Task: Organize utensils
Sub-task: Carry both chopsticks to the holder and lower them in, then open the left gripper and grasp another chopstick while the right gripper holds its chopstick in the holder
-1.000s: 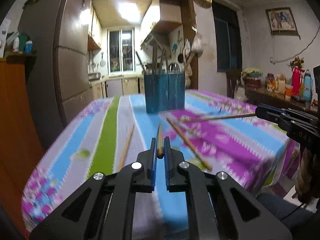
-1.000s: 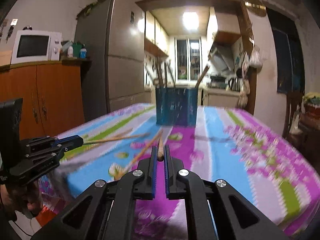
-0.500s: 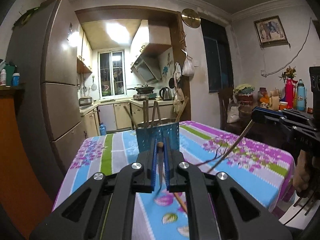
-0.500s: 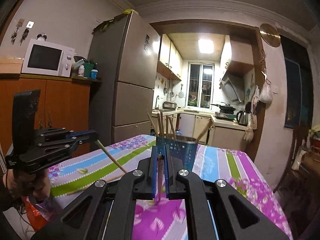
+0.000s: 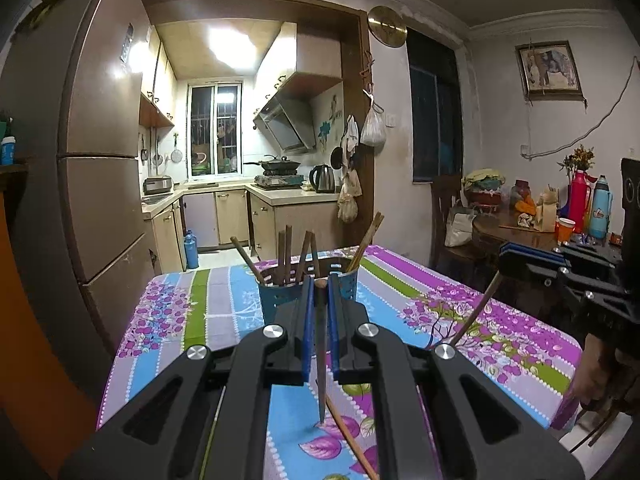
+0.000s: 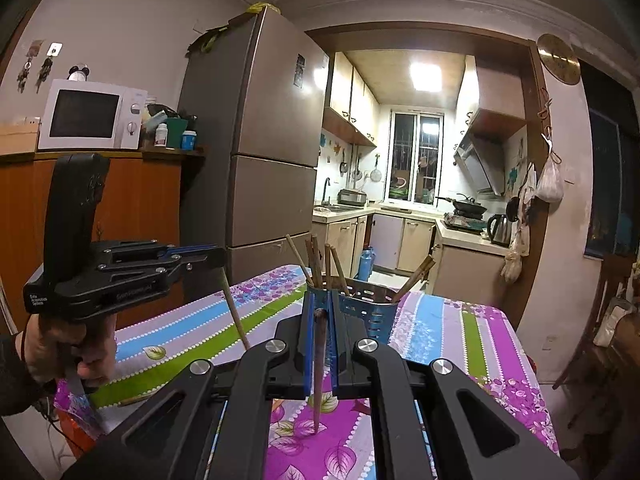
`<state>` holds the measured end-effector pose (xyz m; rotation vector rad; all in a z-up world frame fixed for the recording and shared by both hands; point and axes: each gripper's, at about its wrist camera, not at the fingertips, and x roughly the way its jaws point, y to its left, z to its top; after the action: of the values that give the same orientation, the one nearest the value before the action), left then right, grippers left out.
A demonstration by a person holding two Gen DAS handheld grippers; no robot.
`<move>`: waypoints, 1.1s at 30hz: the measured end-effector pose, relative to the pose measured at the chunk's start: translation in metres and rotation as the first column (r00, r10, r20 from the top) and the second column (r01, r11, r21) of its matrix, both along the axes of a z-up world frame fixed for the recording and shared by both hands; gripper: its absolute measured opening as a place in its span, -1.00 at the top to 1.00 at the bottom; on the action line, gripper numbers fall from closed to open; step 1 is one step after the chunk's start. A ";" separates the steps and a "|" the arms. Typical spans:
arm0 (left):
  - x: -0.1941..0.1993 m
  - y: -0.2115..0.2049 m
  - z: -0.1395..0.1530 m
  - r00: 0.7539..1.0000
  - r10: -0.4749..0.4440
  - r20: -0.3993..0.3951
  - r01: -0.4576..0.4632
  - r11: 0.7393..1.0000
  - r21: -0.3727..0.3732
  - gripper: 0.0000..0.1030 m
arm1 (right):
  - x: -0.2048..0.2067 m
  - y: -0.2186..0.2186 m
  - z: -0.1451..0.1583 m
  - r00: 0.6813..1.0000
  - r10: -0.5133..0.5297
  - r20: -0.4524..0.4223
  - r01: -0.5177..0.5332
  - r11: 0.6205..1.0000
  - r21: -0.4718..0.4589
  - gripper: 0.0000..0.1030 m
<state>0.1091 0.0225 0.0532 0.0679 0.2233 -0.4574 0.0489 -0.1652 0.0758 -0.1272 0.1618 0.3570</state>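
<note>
My left gripper [image 5: 319, 285] is shut on a wooden chopstick [image 5: 321, 364] that hangs point-down over the table. My right gripper [image 6: 320, 300] is shut on another chopstick [image 6: 318, 368], also hanging point-down. Each gripper shows in the other's view, the right one [image 5: 505, 257] holding its stick [image 5: 474, 312] and the left one [image 6: 216, 254] holding its stick [image 6: 236, 318]. A blue perforated utensil holder [image 5: 304, 292] with several chopsticks stands on the table beyond both grippers; it also shows in the right wrist view [image 6: 368, 312]. One loose chopstick [image 5: 352, 440] lies on the cloth below the left gripper.
The table has a striped floral cloth [image 5: 460, 312]. A tall fridge [image 6: 264, 152] and an orange cabinet [image 6: 132, 200] with a microwave [image 6: 90, 116] stand to the left. A cluttered side table [image 5: 540, 224] and a chair [image 5: 444, 204] stand on the right. The kitchen lies behind.
Both grippers have lifted and tilted up from the table, each with its chopstick now hanging point-down. The holder looks lower and nearer in both views.
</note>
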 end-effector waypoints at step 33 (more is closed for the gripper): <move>0.036 0.017 0.008 0.997 0.065 -0.050 -0.065 0.998 0.005 0.90 | 0.022 -0.009 0.029 0.999 0.013 0.042 -0.013 1.000 0.009 0.85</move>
<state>0.1450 0.0393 0.0609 0.0526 0.2752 -0.3946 0.0705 -0.1745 0.1051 -0.1270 0.1181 0.3678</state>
